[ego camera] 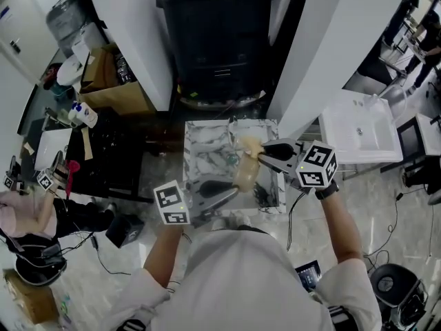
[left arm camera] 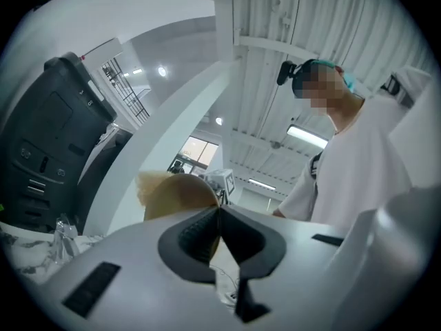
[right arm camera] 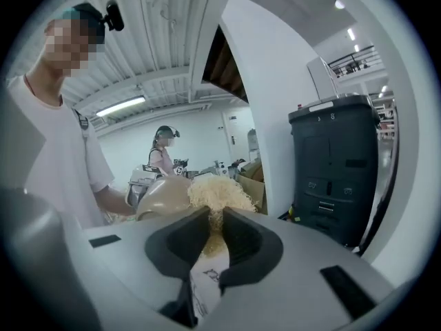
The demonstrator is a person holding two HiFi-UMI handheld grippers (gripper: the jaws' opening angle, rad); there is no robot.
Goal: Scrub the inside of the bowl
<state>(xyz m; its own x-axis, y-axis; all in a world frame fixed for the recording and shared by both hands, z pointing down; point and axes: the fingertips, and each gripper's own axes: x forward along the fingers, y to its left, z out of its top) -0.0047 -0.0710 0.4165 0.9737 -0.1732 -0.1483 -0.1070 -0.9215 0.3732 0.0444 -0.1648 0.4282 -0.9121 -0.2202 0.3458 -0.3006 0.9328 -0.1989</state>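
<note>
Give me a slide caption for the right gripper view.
Right claw clamps a pale straw-coloured fibrous scrubber next to a tan rounded bowl, dark grey bin in the background.

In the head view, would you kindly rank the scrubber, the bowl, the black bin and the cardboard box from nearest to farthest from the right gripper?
1. scrubber: held in the jaws of the right gripper.
2. bowl: right beside it, on its left.
3. black bin: ahead, at the view's top.
4. cardboard box: farthest, upper left.
</note>
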